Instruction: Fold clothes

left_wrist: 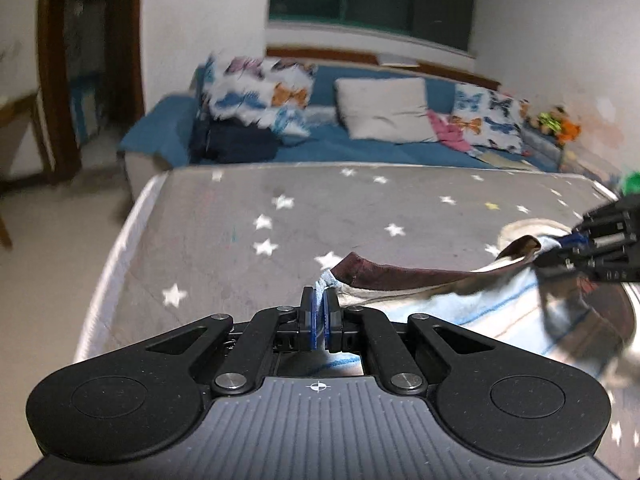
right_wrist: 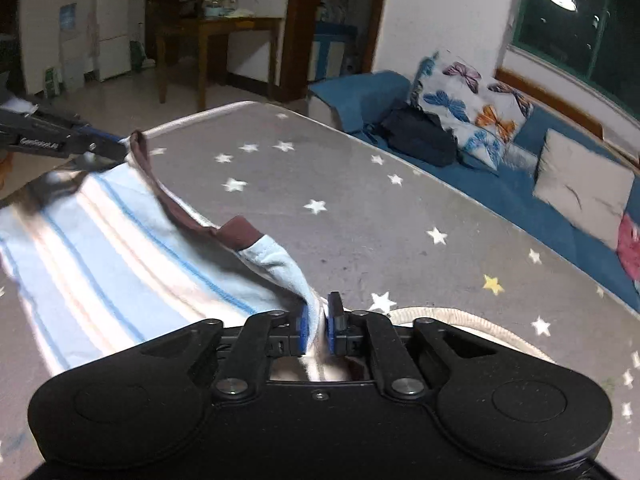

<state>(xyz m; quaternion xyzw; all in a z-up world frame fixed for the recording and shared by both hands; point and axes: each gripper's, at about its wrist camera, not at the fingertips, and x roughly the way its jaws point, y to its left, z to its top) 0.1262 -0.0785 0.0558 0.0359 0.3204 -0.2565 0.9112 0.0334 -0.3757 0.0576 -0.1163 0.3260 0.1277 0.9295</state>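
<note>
Left wrist | striped garment (left_wrist: pixel 500 312) stretched lengthwise between left gripper (left_wrist: pixel 320 312) and right gripper (right_wrist: pixel 318 320)

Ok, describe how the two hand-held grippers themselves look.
Both match: the left hand-held gripper and right hand-held gripper have matte black bodies with two rounded lobes, black linkage arms on silver pivot pins, and blue-padded fingers. The left's grey ribbed top bears a white crosshair mark. No hands or sleeves show.

A grey star-printed mattress (right_wrist: pixel 360 208) carries a pale blue striped garment (right_wrist: pixel 120 248) with brown trim.
</note>
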